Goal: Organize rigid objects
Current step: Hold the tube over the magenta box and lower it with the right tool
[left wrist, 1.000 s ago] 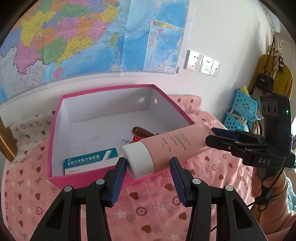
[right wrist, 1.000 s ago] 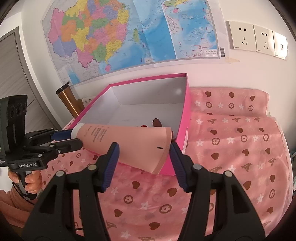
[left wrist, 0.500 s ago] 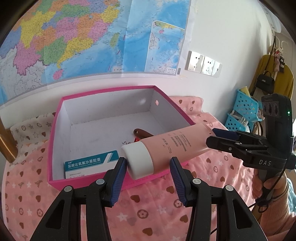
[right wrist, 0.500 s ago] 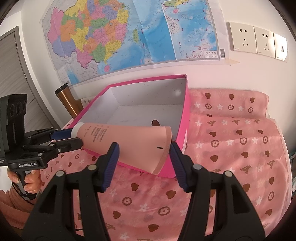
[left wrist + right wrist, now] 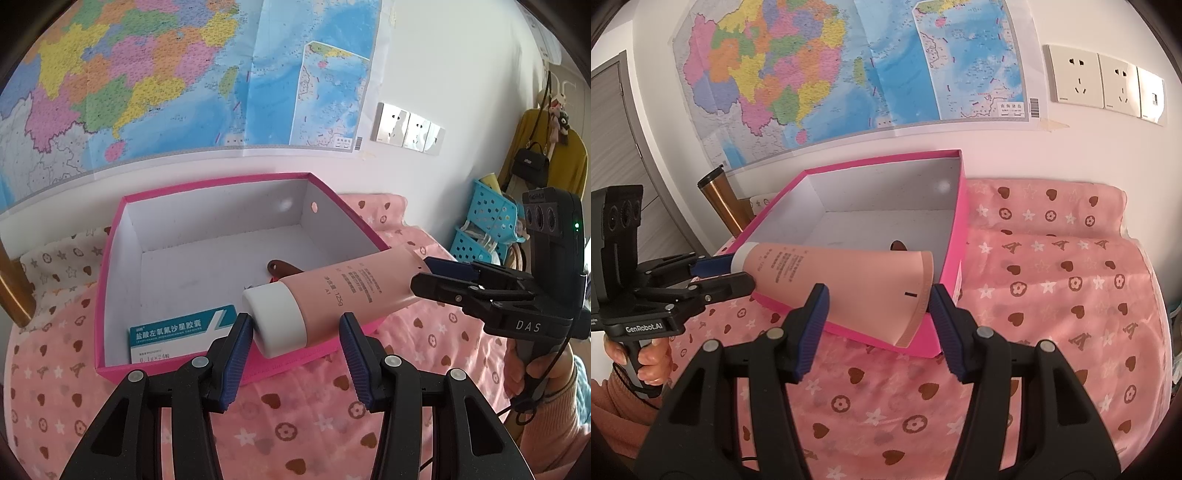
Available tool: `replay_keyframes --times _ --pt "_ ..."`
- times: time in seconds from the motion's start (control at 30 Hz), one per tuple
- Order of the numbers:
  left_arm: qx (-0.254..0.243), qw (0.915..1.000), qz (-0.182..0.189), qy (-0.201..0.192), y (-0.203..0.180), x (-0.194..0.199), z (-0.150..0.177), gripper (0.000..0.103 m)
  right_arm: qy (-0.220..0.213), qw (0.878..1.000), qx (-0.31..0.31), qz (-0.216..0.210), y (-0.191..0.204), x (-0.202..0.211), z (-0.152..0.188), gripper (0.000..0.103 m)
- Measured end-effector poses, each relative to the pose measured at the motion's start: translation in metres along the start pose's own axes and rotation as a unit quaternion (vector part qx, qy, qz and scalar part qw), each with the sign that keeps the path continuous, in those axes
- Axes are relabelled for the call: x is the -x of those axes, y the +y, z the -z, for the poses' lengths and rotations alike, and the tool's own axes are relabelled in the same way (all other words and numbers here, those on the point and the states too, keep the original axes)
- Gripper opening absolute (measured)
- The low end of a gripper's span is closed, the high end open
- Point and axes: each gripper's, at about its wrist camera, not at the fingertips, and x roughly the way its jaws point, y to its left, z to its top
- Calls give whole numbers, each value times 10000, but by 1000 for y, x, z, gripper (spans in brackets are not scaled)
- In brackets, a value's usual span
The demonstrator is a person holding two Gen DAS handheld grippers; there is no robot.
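Carton: a flat medicine carton (image 5: 177, 332) lies in the pink box (image 5: 207, 182), against its near wall by the near-left corner.
Left gripper: the left gripper (image 5: 295, 325) is clamped on the white cap (image 5: 275, 321). The right wrist view shows its fingers closing on the cap from both sides.
Tube: the pink tube (image 5: 351, 291) hangs off the cloth, over the box's near wall towards the near-right corner.
Long axis: it runs left to right between the two grippers, cap on the left and crimped end on the right, roughly along the near wall.
Brown-handled tool: it (image 5: 280, 267) lies on the box floor just behind the tube.
Right gripper: the right gripper (image 5: 877, 299) pinches the flat crimped end across its width.
Nearer hand: neither, since each hand holds one end.
Next move, likely: carry the tube forward over the near wall and down. The bare floor between carton and tool looks the best gap.
Against a second ago: tube, grips and box look the same, and only the framing has shifted a trifle.
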Motion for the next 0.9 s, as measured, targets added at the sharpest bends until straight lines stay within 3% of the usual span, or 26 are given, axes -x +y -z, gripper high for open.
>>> replay_keyframes --times 0.9 --pt "331 9993 -87 155 20 -20 -11 50 73 9998 106 120 3 -20 -12 59"
